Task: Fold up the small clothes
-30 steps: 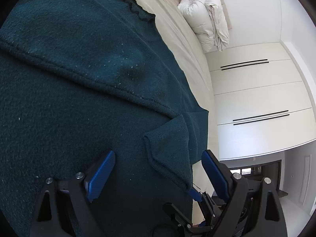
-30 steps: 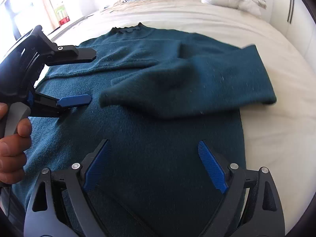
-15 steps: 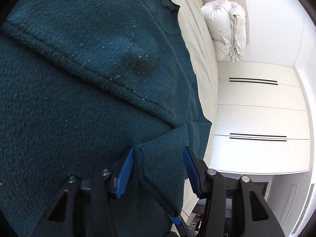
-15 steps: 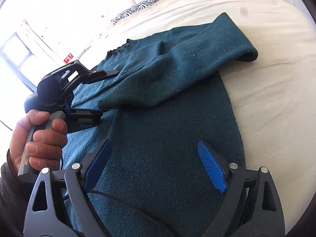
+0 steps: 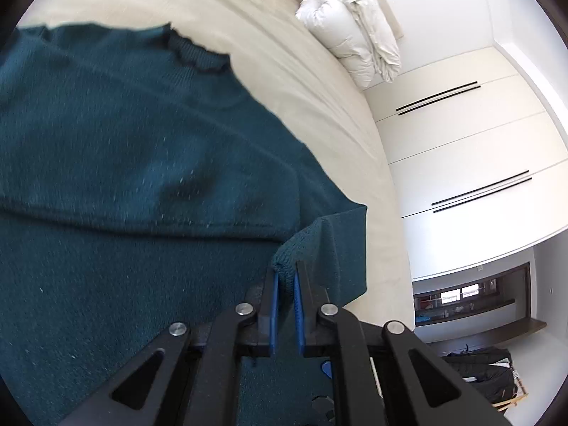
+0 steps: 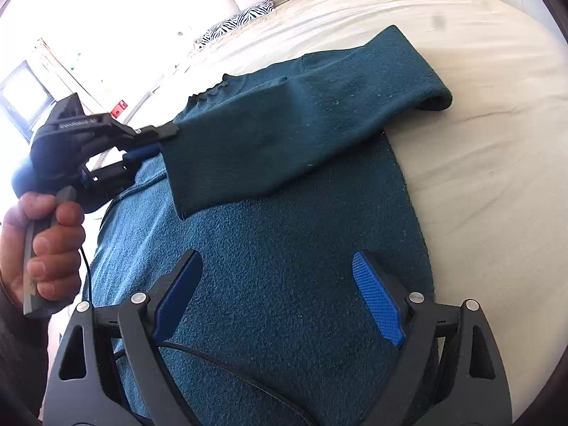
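bed (image 6: 497,142) carries everything here: cream sheet, a rolled white duvet (image 5: 358,46) at the head, a zebra-print cushion (image 6: 241,17) beyond, white wardrobe doors (image 5: 479,163) alongside. the teal sweater (image 6: 284,266) lies flat across it, collar toward the headboard. your left gripper (image 5: 285,273) is clamped on the cuff of the sleeve (image 6: 284,135), holding that end clear of the body panel. your right gripper (image 6: 277,291) hovers over the lower body with jaws wide, nothing between them. risks, as i judge them: the knit could slip from such a narrow pinch if you swing fast, and with nothing pinning the body, dragging the sleeve may bunch it or pull it toward the edge.
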{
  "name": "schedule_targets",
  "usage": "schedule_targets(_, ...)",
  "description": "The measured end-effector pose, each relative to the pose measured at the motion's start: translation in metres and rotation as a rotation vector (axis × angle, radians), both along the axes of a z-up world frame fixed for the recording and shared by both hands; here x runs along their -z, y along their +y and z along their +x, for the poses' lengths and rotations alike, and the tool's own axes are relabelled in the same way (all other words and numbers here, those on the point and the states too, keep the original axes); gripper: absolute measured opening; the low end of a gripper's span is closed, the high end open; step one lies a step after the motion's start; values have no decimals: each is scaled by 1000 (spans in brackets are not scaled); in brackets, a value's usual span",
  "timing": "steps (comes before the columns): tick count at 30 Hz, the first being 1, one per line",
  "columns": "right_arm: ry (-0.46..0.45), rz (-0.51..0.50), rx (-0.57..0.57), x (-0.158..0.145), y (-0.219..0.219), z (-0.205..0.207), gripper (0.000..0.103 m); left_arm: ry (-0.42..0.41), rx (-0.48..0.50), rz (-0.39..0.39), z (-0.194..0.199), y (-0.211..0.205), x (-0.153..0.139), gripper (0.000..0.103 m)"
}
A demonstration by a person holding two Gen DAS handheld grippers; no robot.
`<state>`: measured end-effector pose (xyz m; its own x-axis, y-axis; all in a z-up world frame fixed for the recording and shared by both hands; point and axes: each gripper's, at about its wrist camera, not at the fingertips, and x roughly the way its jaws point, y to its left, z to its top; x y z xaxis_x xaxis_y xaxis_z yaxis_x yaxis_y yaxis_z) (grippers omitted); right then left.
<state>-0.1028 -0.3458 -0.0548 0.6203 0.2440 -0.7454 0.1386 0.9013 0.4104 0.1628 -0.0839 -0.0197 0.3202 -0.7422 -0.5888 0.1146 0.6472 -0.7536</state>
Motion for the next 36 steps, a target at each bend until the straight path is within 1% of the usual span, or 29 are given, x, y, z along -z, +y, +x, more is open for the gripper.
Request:
schedule_targets(3,0,-2,0,0,0,-1,86,-105,19,30,4,12,-36,8)
schedule_targets(6,1,-1,1,1,-1,-1,86,-169,46,53,13,18,-64,8)
schedule_targets(8,1,0,1,1,-1,-1,86,-196,58,80,22,26,-75,8)
schedule_targets(10,1,2,0,0,0,-2,86,-196,62,98,27,42,-80,8)
schedule_targets(13,3,5,0,1,-2,-1,86,-174,39,100,38,69,-78,8)
schedule_targets(16,7,1,-2,2,-3,1,86,-164,5,125,51,89,-79,8)
schedule_targets(20,11,-2,-2,1,-3,4,86,-121,-30,132,70,117,-64,8)
schedule_targets(22,14,-5,-2,1,-2,6,86,-113,-49,134,75,132,-58,8)
schedule_targets(24,18,-10,-4,1,-1,7,86,-92,-64,118,80,147,-50,8)
schedule_targets(26,20,-15,-5,1,0,9,86,-70,-91,128,85,159,-42,8)
schedule_targets(30,18,1,4,-1,-2,12,86,-45,-108,158,90,168,-20,8)
schedule_targets(34,8,37,9,-8,-9,17,86,-9,-130,135,92,172,8,9)
schedule_targets(35,-4,54,13,-11,-12,19,86,-1,-142,133,92,173,13,13)
schedule_targets(36,-20,75,19,-16,-16,21,86,7,-157,131,92,176,18,26)
